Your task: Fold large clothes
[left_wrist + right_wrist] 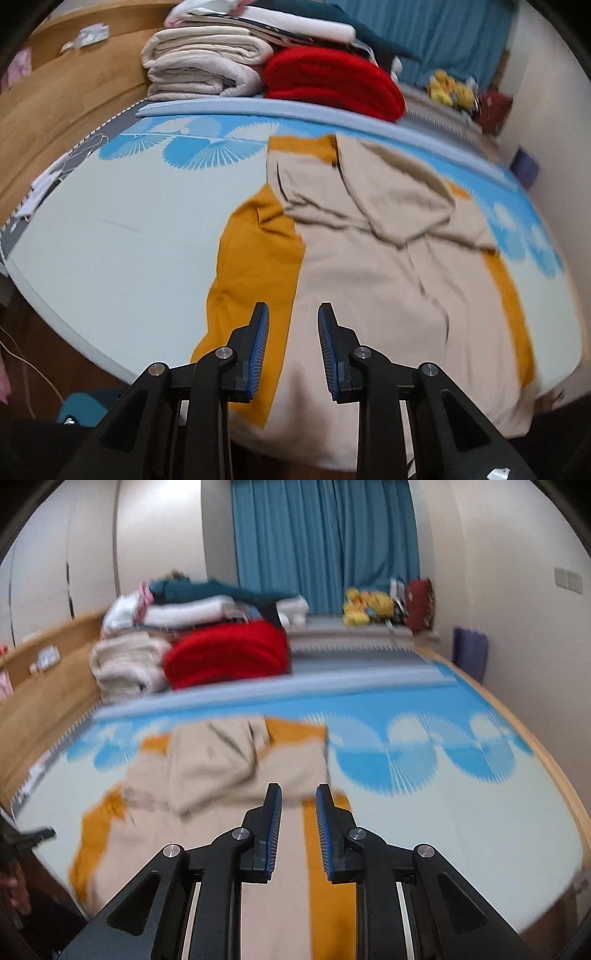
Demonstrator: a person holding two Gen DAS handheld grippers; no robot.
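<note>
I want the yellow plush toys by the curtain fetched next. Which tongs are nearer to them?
Right, as far as the views show. The right tongs hang over the garment's right side, the toys' side. The left tongs hang over its left.

No readable text, label or number anywhere.

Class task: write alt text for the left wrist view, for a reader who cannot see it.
A beige and mustard garment lies partly folded on a light blue bed. The left tool hovers above it, open and empty. Folded beige blankets and a red blanket sit behind.
</note>
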